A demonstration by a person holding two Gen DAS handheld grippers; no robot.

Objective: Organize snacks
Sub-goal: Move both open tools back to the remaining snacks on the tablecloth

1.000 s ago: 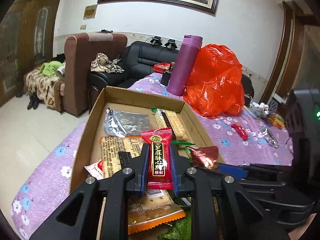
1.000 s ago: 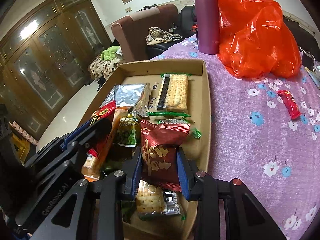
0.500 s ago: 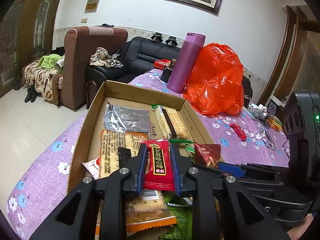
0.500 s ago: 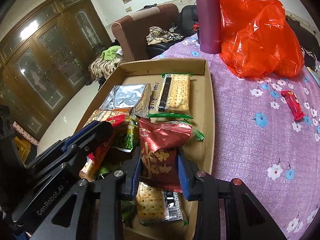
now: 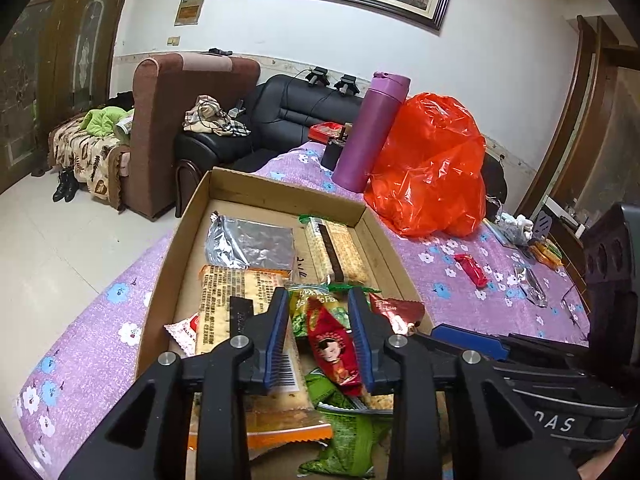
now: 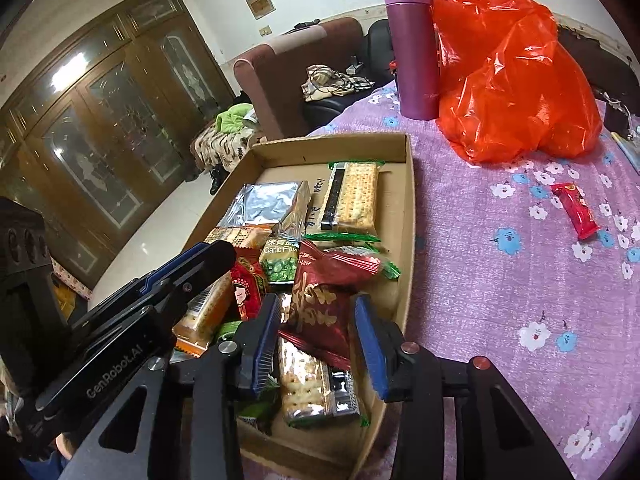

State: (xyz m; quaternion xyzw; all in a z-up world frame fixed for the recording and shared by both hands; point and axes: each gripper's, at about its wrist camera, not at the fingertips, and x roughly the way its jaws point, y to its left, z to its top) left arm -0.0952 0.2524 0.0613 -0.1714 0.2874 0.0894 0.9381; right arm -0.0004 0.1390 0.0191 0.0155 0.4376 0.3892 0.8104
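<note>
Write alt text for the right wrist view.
The right gripper hangs open around a dark red snack packet lying in a cardboard box of snacks. A purple bottle and orange bag stand beyond.

A table under a purple flowered cloth (image 6: 520,280) carries a cardboard tray (image 6: 408,208) at 9 o'clock, a purple flask (image 6: 412,48) and orange plastic bag (image 6: 516,72) at 12, and 1 red snack packet (image 6: 574,210) at 3.

Both hand-held grippers, left (image 5: 318,330) and right (image 6: 316,332), have released their red packets.
</note>
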